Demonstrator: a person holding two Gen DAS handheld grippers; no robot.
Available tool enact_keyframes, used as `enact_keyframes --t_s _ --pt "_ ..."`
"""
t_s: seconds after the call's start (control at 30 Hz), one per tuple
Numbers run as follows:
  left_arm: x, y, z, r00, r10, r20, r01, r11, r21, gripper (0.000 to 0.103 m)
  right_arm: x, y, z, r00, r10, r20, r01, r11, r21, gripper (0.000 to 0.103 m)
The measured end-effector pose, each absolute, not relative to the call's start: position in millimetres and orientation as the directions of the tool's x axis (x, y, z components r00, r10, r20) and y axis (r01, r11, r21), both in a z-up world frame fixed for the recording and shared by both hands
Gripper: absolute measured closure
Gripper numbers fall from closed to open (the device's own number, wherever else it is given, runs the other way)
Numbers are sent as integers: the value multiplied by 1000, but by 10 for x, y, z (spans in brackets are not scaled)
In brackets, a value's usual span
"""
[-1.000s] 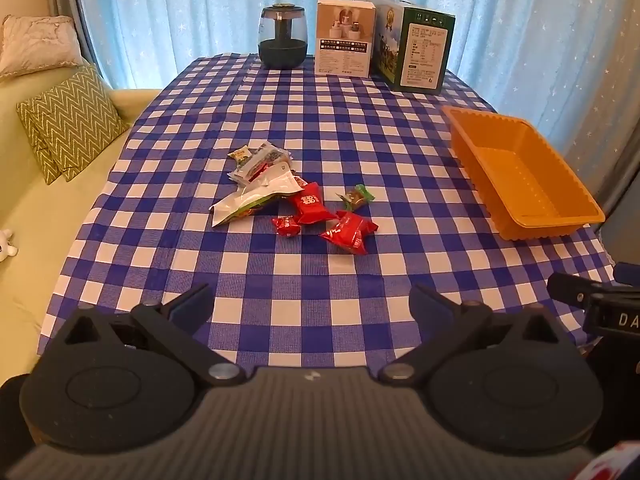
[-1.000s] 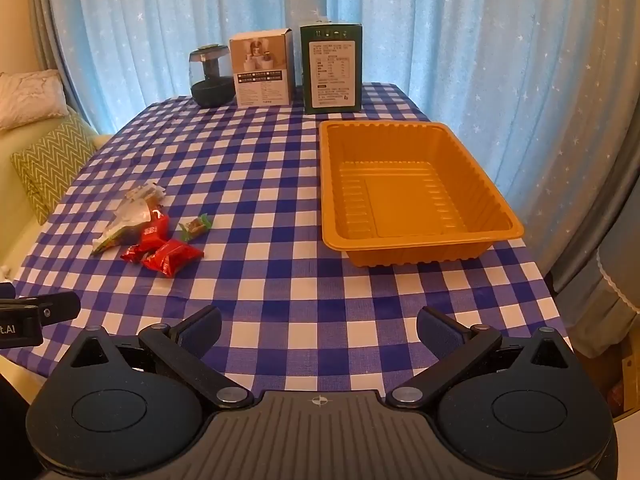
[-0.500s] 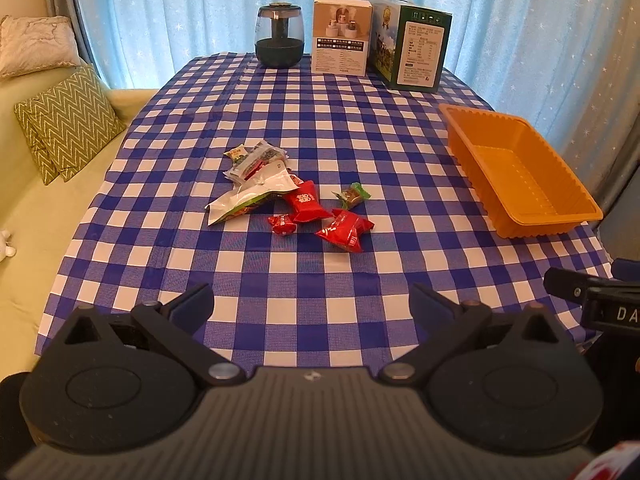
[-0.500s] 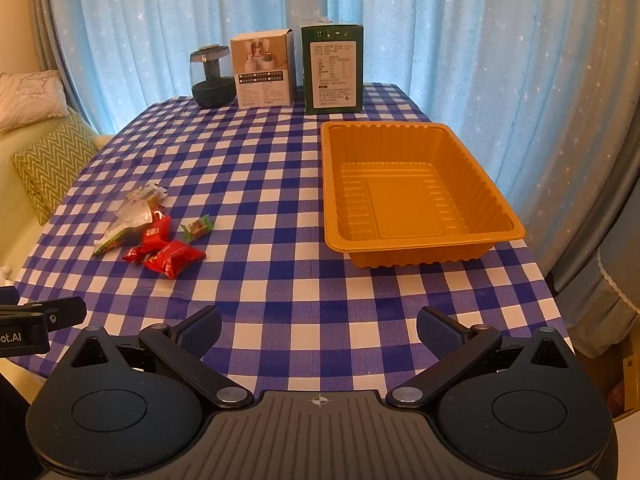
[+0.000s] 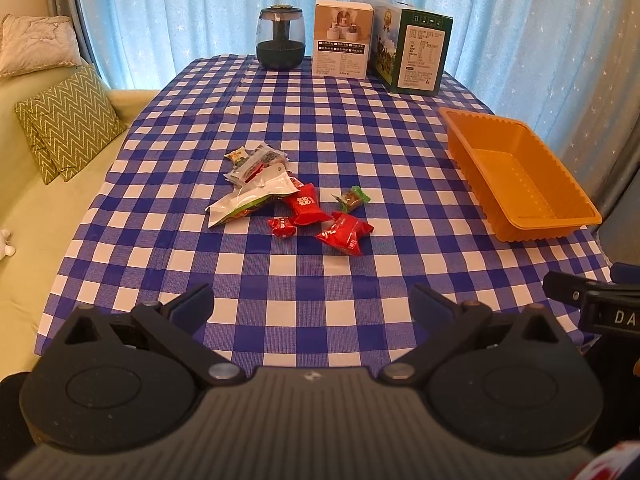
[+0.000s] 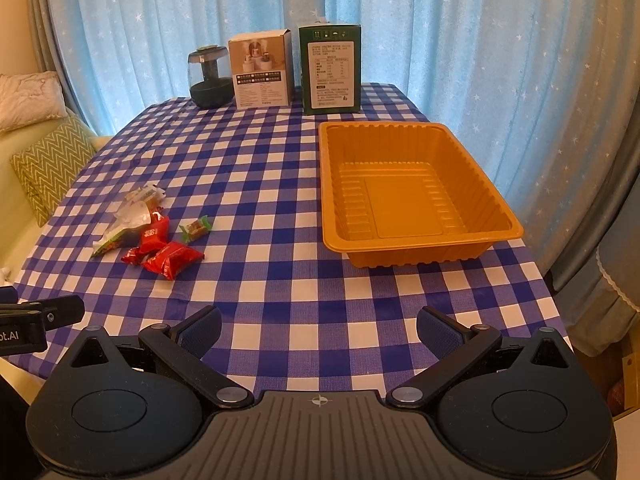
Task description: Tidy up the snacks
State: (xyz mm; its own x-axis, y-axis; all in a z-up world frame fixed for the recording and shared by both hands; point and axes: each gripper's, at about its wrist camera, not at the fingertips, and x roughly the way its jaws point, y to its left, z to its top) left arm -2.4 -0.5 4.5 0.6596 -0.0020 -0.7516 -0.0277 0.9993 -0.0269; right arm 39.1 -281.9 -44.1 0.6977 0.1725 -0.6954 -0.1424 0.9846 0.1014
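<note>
We see a checked cloth table cover [image 5: 320,128], glossy foil snack packets [image 5: 344,233], smooth ribbed orange plastic tray [image 6: 408,216], matt cardboard boxes [image 6: 262,74], sheer fabric curtains [image 6: 480,40]

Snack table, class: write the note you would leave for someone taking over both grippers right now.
Left gripper: open, empty, above the near table edge.
Right gripper: open, empty, likewise.
Snacks: a loose pile on the blue-and-white checked tablecloth, including a white foil pouch, red wrapped packets and a small green-ended candy.
Orange ribbed plastic tray: right of the pile, nothing inside.
Done: nothing yet.
Left: probably move every snack into the tray.
</note>
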Motion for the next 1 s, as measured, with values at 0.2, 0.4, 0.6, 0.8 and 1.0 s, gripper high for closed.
enact_keyframes --t_s 0.2,0.4,0.6,0.8,1.0 --pt "-25 -5 52 660 -3 -751 -28 999 -28 0 393 -2814 -435 697 172 -696 -143 985 100 0" --pt "-24 3 59 662 -3 -750 -29 999 -29 0 390 -2829 -437 697 170 -696 -140 985 101 0" --pt "-23 0 68 662 -5 -750 -28 999 -31 0 390 -2818 -436 697 171 -697 -140 985 101 0" --pt "-20 -4 75 662 -5 -749 -29 999 -32 0 391 -2837 -441 695 171 -698 -139 985 103 0" --pt "-22 1 71 662 -6 -749 -29 999 -33 0 390 -2838 -439 695 172 -698 -140 985 103 0"
